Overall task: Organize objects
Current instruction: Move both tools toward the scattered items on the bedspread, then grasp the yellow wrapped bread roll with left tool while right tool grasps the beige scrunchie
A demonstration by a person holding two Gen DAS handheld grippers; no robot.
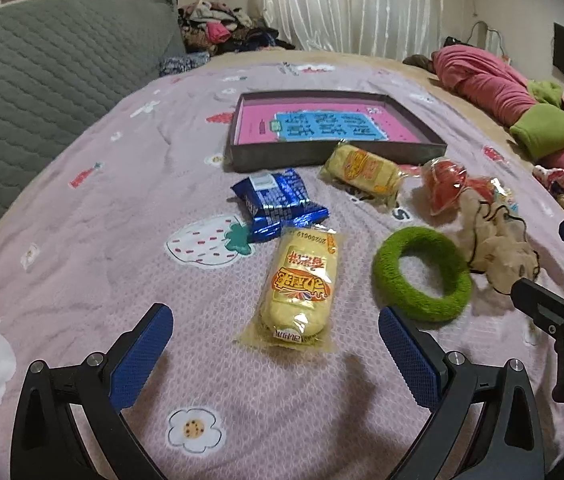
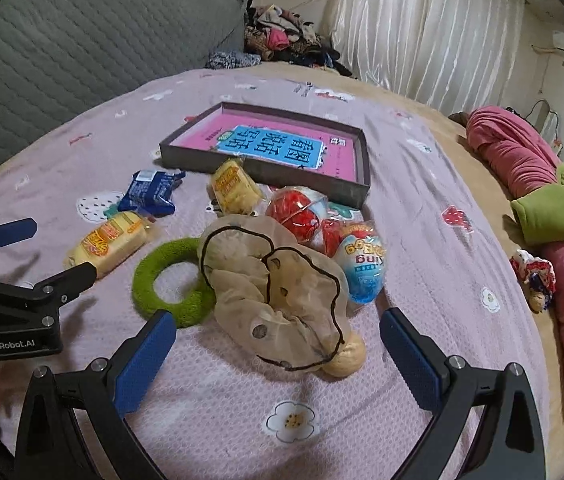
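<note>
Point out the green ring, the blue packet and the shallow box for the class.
green ring [image 1: 421, 304]: left wrist view, on its near fuzzy band.
blue packet [image 1: 278, 204]: left wrist view, middle of the wrapper.
shallow box [image 2: 210, 158]: right wrist view, on its near dark wall.

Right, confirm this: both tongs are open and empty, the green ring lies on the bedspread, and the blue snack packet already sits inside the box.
One thing is wrong: the blue snack packet lies on the bedspread in front of the box, not inside it, as the left wrist view shows. The rest holds: left tongs and right tongs open and empty, green ring on the bedspread.
</note>
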